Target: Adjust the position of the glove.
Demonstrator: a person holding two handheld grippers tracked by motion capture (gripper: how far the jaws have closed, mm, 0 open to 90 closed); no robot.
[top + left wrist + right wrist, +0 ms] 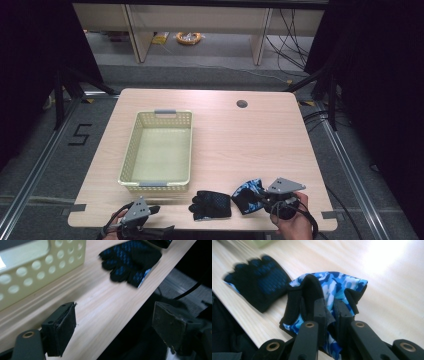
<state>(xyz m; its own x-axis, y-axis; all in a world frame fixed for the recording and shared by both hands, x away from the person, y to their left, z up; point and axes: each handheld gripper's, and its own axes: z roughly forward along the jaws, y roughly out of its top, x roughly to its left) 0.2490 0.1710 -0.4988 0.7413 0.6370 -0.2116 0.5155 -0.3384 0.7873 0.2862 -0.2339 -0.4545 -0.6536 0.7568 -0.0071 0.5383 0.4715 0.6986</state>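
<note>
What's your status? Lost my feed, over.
Right tongs shut on blue camouflage fabric glove. Left tongs open, idle. Black dotted glove flat beside. Cream perforated plastic basket unobstructed.

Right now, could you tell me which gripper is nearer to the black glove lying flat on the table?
Right. The right gripper, shut on the blue camouflage glove, sits just beside the black glove; the left gripper waits farther off, by the basket.

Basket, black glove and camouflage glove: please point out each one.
Basket [131, 150], high view, on its left wall.
Black glove [212, 204], high view, on its palm.
Camouflage glove [338, 283], right gripper view, on the blue fabric above the jaws.
</note>
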